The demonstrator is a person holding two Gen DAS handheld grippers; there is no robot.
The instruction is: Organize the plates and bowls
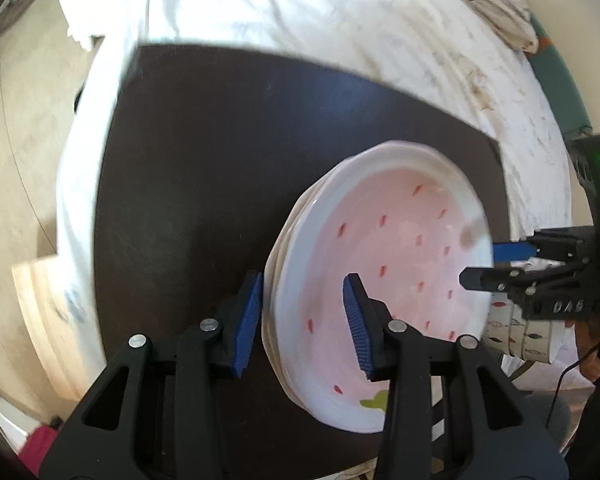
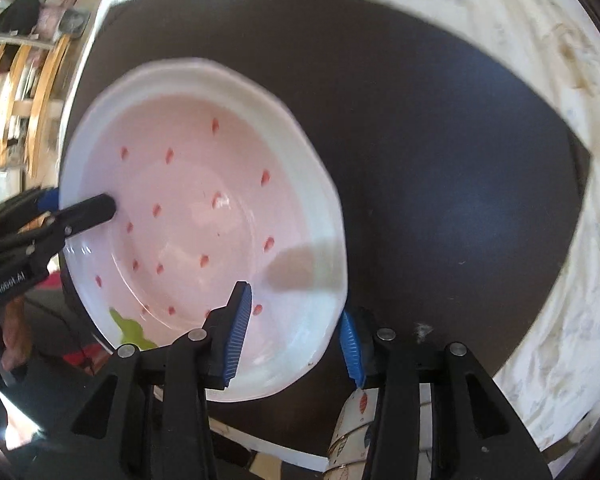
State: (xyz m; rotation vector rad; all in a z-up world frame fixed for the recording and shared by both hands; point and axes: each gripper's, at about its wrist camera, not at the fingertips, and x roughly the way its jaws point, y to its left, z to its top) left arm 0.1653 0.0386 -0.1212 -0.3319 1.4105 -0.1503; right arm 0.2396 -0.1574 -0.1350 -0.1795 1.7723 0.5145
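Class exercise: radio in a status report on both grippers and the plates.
Left gripper and right gripper straddle opposite rims of pink plate, pads not pressing. Plate tops a stack on dark mat. Patterned bowls beside.

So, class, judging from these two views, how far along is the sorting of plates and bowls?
Done: the pink plates sit stacked on the dark mat, with the patterned bowls nested beside them. In hand: the left gripper and right gripper straddle the stack's rim, jaws open, not clamping. Left: no other dishes are in view.
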